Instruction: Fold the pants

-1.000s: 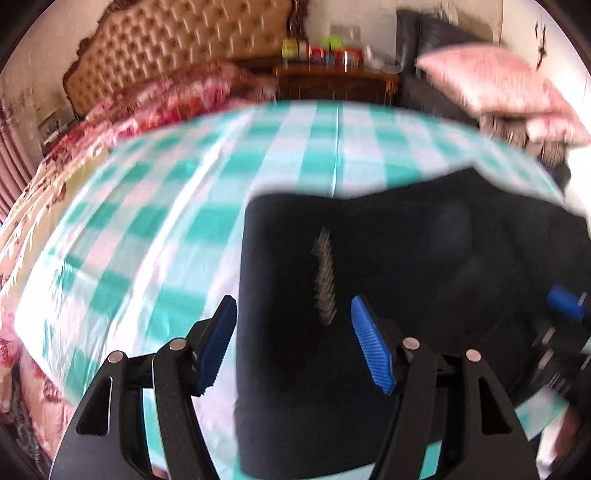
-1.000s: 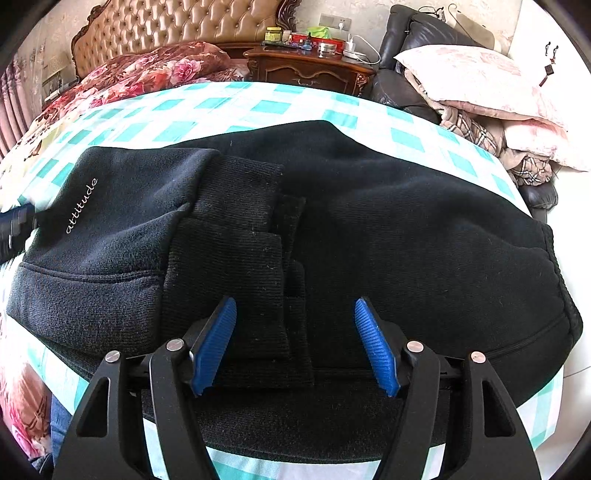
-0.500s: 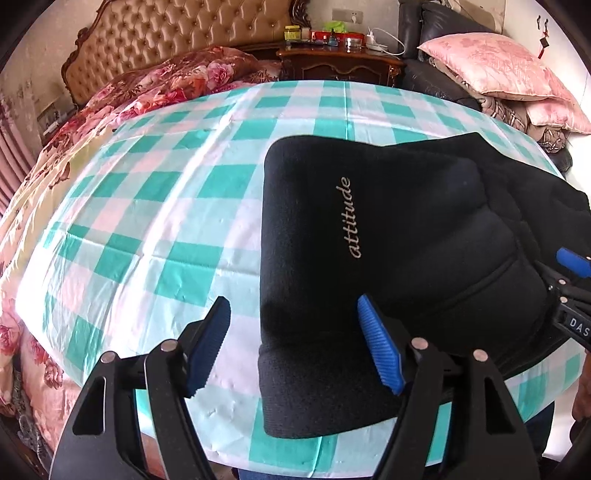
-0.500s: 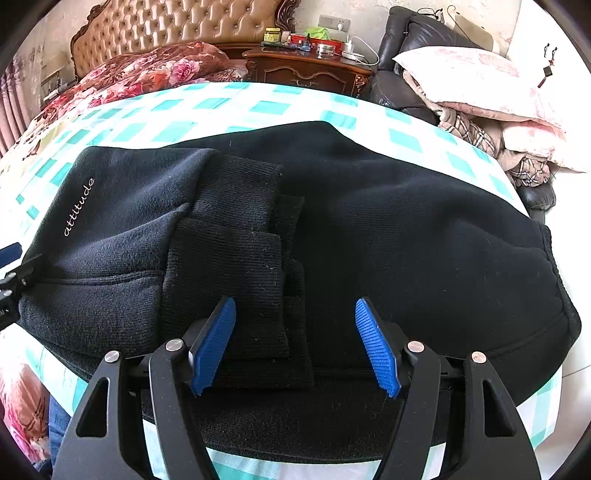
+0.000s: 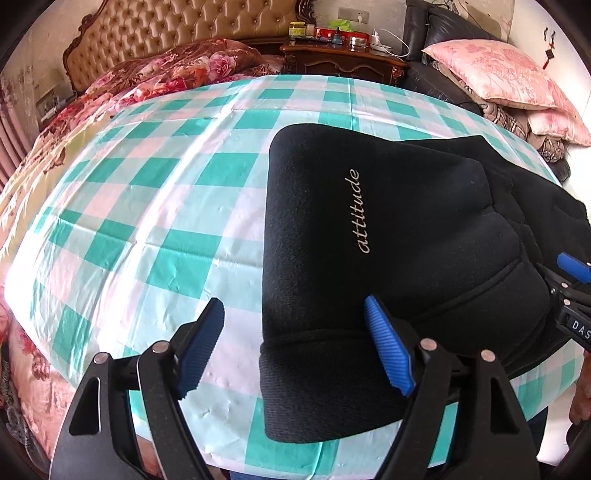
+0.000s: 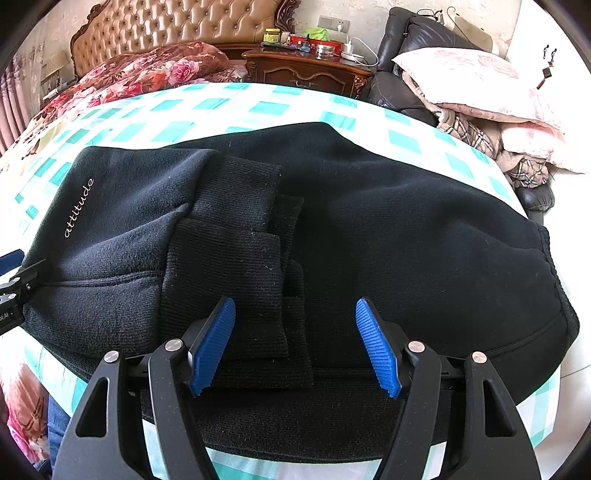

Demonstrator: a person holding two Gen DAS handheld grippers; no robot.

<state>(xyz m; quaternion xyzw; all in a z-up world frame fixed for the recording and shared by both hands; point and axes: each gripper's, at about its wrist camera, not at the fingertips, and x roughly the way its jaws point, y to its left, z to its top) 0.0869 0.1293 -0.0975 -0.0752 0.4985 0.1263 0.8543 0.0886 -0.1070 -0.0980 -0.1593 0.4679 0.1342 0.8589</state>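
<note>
At the far left a bed with a floral quilt (image 5: 177,74) and a tufted tan headboard (image 5: 177,33) stands behind the table (image 5: 147,206), which wears a teal-and-white checked cloth; the left hand-held gripper (image 5: 295,350) hovers over the table's near edge with its blue pads spread wide and nothing between them, its left pad above bare cloth and its right pad above the ribbed hem of the black sweatpants (image 5: 388,229); the sweatpants lie folded on the right half of the table, the word "attitude" stitched in pale thread on the top layer; in the right wrist view the same sweatpants (image 6: 406,236) fill the middle, their ribbed cuffs (image 6: 236,266) stacked on top of the wider body; the right hand-held gripper (image 6: 295,345) is also parted and empty, poised just above the cuffs and the waistband at the near edge; behind, a dark wooden nightstand (image 6: 306,72) carries small jars; at the far right pink pillows (image 6: 472,85) are heaped on a black leather chair (image 6: 410,40).
</note>
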